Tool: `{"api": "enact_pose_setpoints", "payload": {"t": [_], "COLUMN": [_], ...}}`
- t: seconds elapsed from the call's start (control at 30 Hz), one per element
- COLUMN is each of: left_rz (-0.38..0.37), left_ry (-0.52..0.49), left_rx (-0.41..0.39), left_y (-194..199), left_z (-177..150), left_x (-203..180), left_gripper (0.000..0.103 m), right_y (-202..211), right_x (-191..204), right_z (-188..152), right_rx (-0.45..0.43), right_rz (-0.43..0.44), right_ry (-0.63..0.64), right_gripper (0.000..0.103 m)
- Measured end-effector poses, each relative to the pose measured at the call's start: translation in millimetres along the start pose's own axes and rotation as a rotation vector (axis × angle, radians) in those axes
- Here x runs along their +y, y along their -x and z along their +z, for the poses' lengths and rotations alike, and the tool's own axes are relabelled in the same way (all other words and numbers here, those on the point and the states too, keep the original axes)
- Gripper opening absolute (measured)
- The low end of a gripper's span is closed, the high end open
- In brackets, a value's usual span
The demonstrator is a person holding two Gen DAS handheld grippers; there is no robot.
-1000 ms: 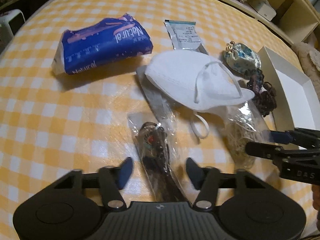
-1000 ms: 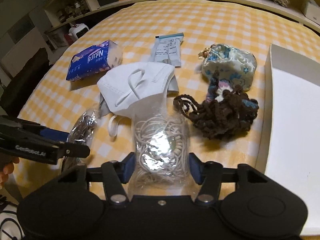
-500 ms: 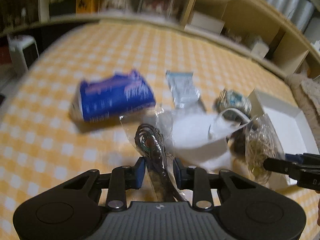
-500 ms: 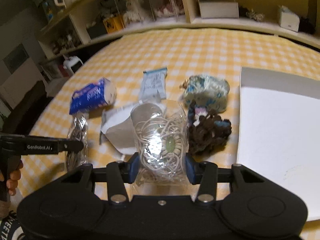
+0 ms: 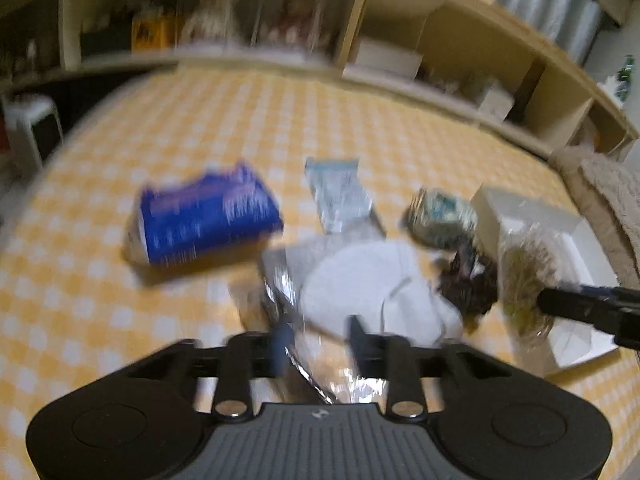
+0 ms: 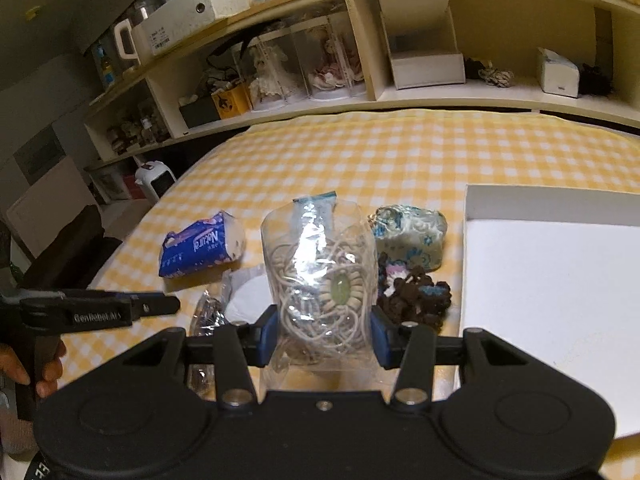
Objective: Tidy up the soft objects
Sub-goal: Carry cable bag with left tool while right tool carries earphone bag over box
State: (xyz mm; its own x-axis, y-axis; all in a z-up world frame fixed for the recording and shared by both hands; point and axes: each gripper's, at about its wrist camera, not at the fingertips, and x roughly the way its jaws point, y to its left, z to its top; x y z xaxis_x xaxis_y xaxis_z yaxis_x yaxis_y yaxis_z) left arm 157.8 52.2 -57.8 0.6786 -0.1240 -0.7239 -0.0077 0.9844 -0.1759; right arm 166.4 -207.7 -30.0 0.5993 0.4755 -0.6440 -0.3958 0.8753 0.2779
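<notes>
Yellow-checked cloth point(image 6: 400, 152) covers the work surface, with cluttered shelves behind. Landmark: white tray point(image 6: 552, 280). Nearest, the right gripper point(image 6: 322, 336) is clamped on a clear bag of cream cord point(image 6: 320, 280), held above the cloth just left of the tray. Farther left, the left gripper point(image 5: 316, 340) has its jaws opening around a dark-filled clear bag point(image 5: 288, 304); blur hides whether the pads touch it. Beyond lie a white mask point(image 5: 360, 280), brown yarn point(image 6: 416, 296), a floral pouch point(image 6: 412, 232) beside the tray, a blue tissue pack point(image 6: 200, 248) and a sachet point(image 5: 340, 192). Risk: the opening left jaws may drop that bag; slick film may slide from the right grip.
</notes>
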Motion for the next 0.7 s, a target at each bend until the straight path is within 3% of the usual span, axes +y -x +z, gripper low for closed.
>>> {"api": "enact_pose_setpoints", "payload": {"t": [0.03, 0.23, 0.3, 0.37, 0.4, 0.43, 0.7], "left_rz": [0.0, 0.02, 0.033, 0.046, 0.055, 0.065, 0.037], "left_ry": [0.016, 0.286, 0.336, 0.327, 0.312, 0.304, 0.223], "left_rx": [0.033, 0.227, 0.232, 0.213, 0.208, 0.21, 0.211], "left_y": [-6, -53, -59, -62, -63, -63, -59], "left_z": [-3, -17, -19, -17, -16, -15, -13], "left_x": [1, 22, 27, 29, 30, 30, 20], "left_gripper": [0.075, 0.073, 0.059, 0.044, 0.031, 0.028, 0.022], "right_y": [-1, -6, -7, -7, -7, -8, -10], "right_x": [0, 3, 3, 3, 3, 2, -1], "right_z": [0, -2, -2, -2, -2, -2, -2], "right_rx": [0.006, 0.027, 0.028, 0.029, 0.03, 0.032, 0.034], "right_rz": [-0.005, -0.02, -0.021, -0.021, -0.022, -0.022, -0.034], "right_ry": [0.0, 0.012, 0.017, 0.015, 0.015, 0.017, 0.023], "right_gripper": [0.047, 0.047, 0.047, 0.047, 0.047, 0.047, 0.047]}}
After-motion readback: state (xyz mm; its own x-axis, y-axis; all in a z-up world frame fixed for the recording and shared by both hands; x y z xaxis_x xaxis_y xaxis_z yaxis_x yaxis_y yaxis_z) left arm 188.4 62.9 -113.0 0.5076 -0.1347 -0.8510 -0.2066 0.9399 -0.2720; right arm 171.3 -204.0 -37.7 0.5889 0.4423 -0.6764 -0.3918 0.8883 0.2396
